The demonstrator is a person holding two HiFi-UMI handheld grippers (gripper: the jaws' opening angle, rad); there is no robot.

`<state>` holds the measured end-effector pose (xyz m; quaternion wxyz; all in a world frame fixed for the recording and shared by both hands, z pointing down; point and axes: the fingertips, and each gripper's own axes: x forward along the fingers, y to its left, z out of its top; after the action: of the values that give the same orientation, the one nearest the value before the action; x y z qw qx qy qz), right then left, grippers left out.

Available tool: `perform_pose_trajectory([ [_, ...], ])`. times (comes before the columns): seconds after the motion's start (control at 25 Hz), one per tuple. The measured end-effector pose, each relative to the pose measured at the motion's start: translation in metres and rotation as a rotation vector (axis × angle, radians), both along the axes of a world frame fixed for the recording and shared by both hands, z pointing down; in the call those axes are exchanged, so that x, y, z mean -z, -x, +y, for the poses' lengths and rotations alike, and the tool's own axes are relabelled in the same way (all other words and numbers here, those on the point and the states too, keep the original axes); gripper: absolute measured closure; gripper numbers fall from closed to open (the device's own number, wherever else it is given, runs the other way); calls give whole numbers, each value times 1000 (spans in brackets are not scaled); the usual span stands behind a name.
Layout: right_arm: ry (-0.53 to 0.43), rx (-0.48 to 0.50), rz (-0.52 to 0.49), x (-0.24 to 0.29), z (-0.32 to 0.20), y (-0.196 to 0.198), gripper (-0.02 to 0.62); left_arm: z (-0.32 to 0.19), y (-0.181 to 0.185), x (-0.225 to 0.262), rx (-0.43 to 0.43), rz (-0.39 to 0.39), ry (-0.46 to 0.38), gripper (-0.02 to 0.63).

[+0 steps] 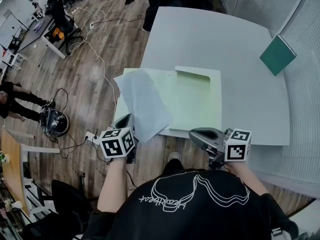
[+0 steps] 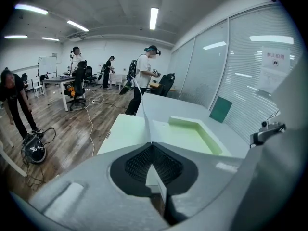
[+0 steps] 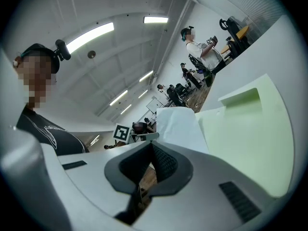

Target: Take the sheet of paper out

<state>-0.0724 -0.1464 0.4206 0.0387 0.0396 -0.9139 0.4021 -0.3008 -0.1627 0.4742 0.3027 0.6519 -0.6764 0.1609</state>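
The left tool (image 1: pixel 126 123) pinches the sheet of paper (image 1: pixel 142 104), seen edge-on only in its own view. The right tool (image 1: pixel 195 133) seems pressed together, empty, beside the green folder (image 1: pixel 200 99).

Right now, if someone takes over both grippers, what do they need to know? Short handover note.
Left gripper: shut on the near edge of the sheet of paper, holding it raised.
Right gripper: jaws together, empty, at the near table edge by the green folder's near right corner.
The folder lies flat on the white table; the sheet hangs over its left part.
Done: the sheet is gripped and lifted.
Left: draw it clear toward you and set it down. I can't tell whether its far edge is free of the folder, so pull gently.
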Motion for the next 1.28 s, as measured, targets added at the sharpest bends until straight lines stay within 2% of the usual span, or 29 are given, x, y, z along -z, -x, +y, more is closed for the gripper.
perform_pose_trajectory([
  [0.36, -54, 29, -32, 20, 30, -47, 586, 47, -63, 62, 17, -14, -153, 594],
  [0.72, -124, 41, -80, 46, 79, -95, 586, 119, -138, 97, -13, 20, -230, 594],
  [1.04, -155, 59, -114, 48, 117, -122, 586, 174, -193, 95, -46, 129, -259, 594],
  [1.28, -165, 85, -131, 51, 133, -135, 586, 198, -233, 92, -69, 214, -266, 594],
])
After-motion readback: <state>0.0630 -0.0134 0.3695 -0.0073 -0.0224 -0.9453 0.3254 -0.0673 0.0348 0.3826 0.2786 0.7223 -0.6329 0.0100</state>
